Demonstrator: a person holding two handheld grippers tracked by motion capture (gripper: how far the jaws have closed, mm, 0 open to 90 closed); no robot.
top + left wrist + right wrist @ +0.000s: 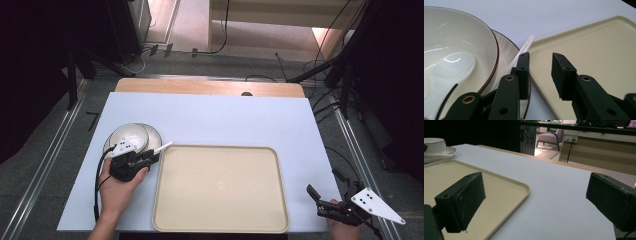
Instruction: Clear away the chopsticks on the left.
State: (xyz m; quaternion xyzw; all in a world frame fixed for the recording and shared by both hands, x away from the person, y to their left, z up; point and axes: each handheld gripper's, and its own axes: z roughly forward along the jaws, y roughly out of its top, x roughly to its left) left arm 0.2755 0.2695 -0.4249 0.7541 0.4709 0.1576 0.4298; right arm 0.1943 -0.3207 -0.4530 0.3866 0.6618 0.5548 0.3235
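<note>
My left gripper (540, 75) hangs with its fingers parted and holding nothing, the white chopsticks (524, 48) lying just beside them against the plate (506, 51) and tray (584, 50) edge. I judge the next move: straddle and pinch them. My right gripper (534, 202) waits wide open.
</note>
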